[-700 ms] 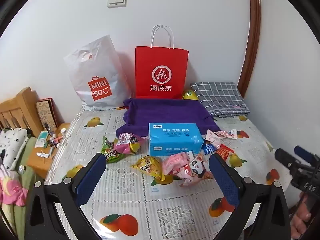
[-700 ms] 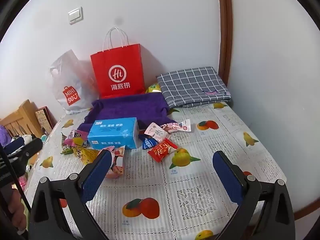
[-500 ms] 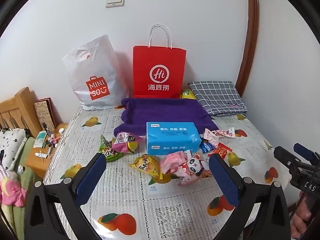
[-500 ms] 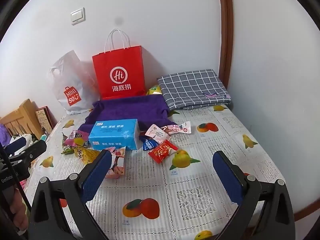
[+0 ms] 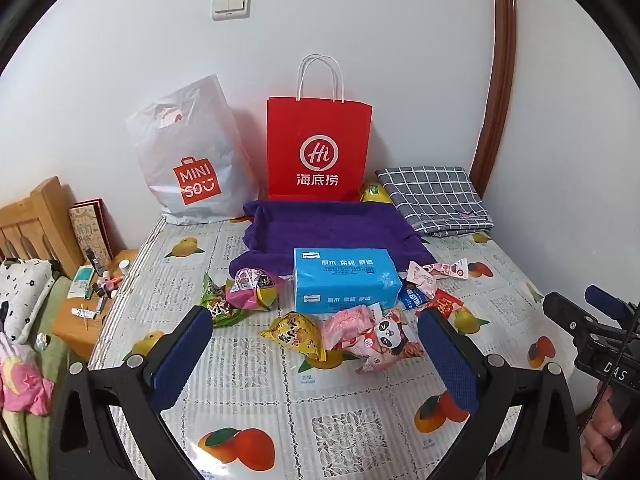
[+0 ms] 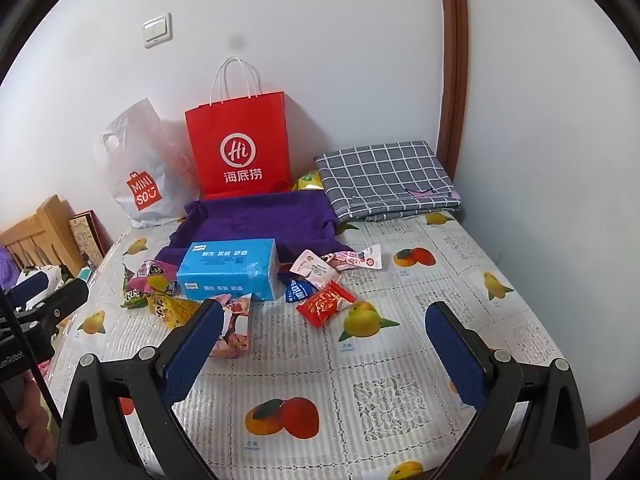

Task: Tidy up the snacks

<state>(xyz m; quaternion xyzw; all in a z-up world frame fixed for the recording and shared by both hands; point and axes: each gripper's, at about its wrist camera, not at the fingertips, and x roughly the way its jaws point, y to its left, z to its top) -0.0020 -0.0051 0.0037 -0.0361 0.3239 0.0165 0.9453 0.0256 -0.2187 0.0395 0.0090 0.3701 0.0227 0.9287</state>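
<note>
Both tools, the left tool [image 5: 314,354] and right tool [image 6: 322,344], gape empty above the worktop [image 6: 400,408]; the red snack packet [image 6: 325,303] near mid-worktop looks light and crinkly, best pinched across its flat middle.

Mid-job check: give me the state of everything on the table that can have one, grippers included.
left gripper: open, empty, above the table
right gripper: open, empty
red paper bag: upright against the wall, handles up
white plastic bag: standing, leaning on the wall
blue tissue pack: lying flat, sealed
purple towel: spread out, edges rumpled
checked cloth: folded
snack packets: scattered loose around the pack
</note>
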